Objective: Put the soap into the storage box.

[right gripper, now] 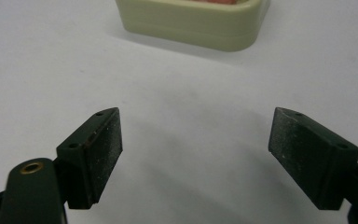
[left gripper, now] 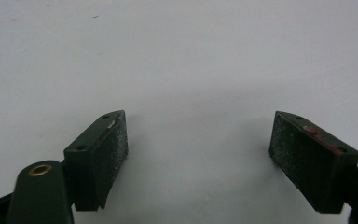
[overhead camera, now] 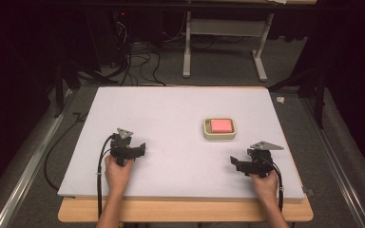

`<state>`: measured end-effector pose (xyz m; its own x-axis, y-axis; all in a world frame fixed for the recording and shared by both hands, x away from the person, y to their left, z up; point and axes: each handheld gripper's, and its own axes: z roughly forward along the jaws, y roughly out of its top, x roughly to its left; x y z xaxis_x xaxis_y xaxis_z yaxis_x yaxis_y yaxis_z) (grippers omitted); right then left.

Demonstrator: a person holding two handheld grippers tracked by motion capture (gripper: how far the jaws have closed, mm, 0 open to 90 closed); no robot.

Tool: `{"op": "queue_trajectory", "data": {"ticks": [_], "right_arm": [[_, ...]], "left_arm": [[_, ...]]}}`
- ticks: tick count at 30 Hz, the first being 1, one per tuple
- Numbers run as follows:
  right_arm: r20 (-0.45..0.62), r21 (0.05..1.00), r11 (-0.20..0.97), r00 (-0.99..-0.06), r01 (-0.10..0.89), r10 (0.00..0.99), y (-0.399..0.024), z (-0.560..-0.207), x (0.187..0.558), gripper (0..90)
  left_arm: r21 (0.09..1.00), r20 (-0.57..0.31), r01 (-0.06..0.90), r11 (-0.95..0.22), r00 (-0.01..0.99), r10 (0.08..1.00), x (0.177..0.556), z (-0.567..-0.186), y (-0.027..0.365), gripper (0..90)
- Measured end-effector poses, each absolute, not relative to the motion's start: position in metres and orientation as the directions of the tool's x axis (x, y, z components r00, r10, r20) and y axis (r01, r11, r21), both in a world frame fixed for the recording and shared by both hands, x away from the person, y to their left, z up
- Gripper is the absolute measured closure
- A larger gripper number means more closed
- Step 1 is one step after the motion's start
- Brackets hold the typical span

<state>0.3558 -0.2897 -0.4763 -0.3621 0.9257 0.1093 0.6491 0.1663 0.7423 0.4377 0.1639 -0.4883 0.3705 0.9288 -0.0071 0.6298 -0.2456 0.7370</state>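
Now: dish untouched, both tongs wide

Right of the table's (overhead camera: 123, 102) centre sits the cream dish (overhead camera: 219, 128) holding a pink block (overhead camera: 220, 125). Right gripper (right gripper: 196, 135) at its 5 o'clock, left gripper (left gripper: 198, 135) at 8 o'clock; both gape wide, holding nothing.

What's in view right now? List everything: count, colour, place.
tray: one, pale cream-green, rounded, right of centre on the table, ahead of the right gripper; its side wall also shows at the top of the right gripper view.
pink block: one, pink-red, lying inside the tray.
table: one, white top on a wooden board.
frame: one, light grey, on the floor beyond the table.
cables: several, black, on the floor behind the table.
left gripper: one, black, jaws wide apart over bare table, near left.
right gripper: one, black, jaws wide apart, facing the tray, near right.
hands: two, at the near edge.
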Motion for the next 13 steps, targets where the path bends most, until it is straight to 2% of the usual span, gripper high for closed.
{"op": "queue_trajectory", "data": {"ticks": [11,13], "right_arm": [[-0.017,0.701,0.267,-0.358,0.662,0.933,-0.277,-0.482,0.358,17.3],[-0.007,0.703,0.259,-0.358,0.662,0.934,-0.278,-0.482,0.358,17.3]], "left_arm": [[0.737,-0.007,0.63,-0.246,0.371,0.929,0.438,-0.488,0.164,20.0],[0.737,-0.007,0.63,-0.246,0.371,0.929,0.438,-0.488,0.164,20.0]]}}
